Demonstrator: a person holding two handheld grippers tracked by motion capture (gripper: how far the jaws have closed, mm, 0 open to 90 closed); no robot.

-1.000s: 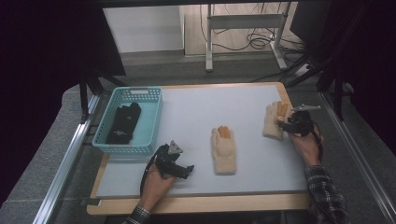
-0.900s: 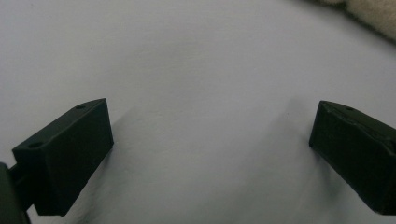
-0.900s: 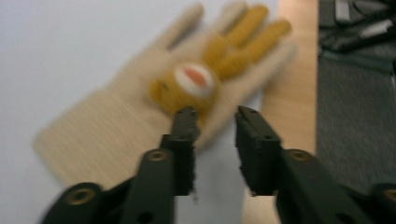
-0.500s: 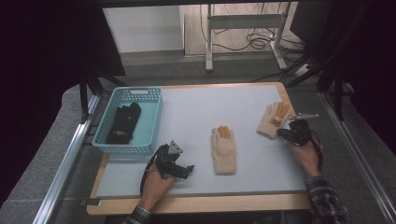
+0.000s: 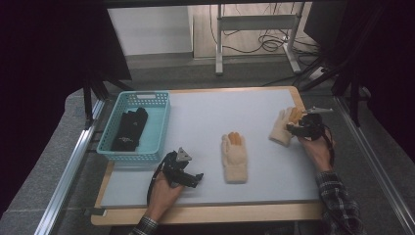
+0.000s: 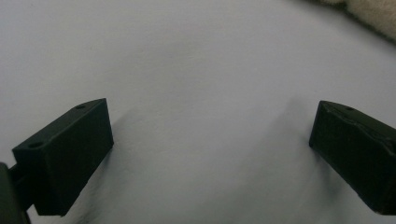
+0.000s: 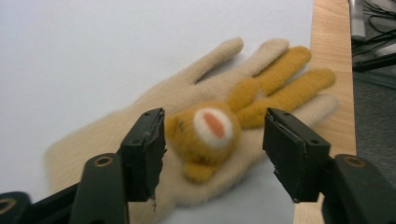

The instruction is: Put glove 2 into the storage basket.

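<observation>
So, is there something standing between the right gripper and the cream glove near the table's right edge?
No, nothing visible. The right gripper is open right at the cream glove, its fingers either side of the orange animal patch.

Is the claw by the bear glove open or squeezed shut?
Open. The right gripper has just been opening; its jaws stand apart on either side of the bear glove, pads not pressing it.

The high view looks forward and down on the table. Each gripper view sits close above it; high and right gripper views share the right edge's glove.
</observation>
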